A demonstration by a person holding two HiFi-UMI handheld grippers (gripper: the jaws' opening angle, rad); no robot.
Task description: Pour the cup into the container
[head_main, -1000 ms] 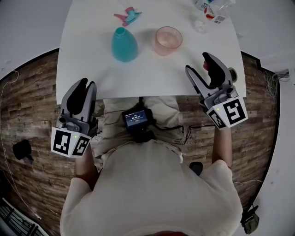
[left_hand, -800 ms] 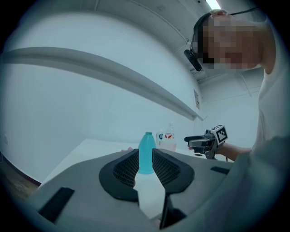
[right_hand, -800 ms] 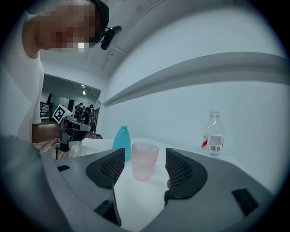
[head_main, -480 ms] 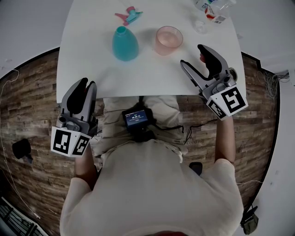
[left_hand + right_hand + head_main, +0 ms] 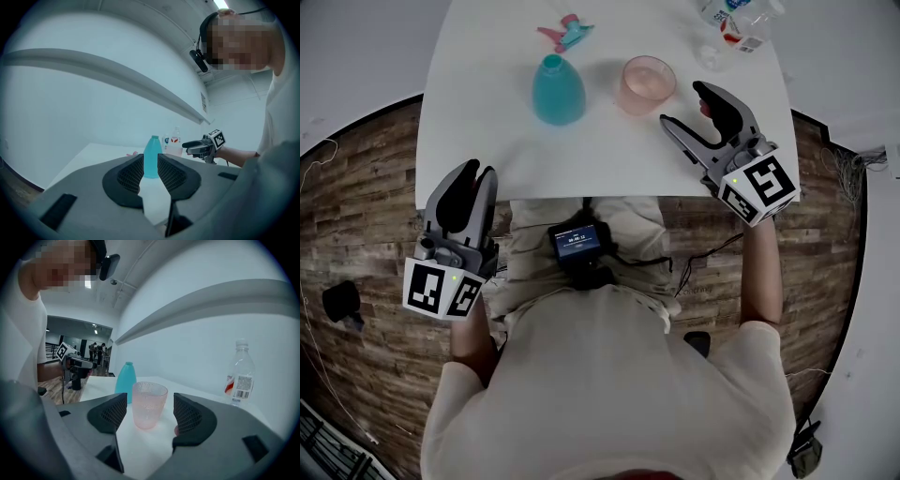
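— Head view: what stands on the white table?
— A teal bottle with a narrow neck, and right of it the pink dimpled cup, both upright.
— Which gripper is nearer?
— The right gripper. The cup is just ahead of its jaws, which have just been opening with nothing between them. The left gripper is slightly apart and empty.

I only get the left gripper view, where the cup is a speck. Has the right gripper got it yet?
Observer: No. The right gripper has just been opening its fingers; nothing is between them, and the cup stands just ahead, in line with the gap.
Operator: Is it upright?
Observer: Yes, mouth up on the table.
Operator: And my other one?
Observer: The left gripper sits at the table's near edge, far short of the bottle.
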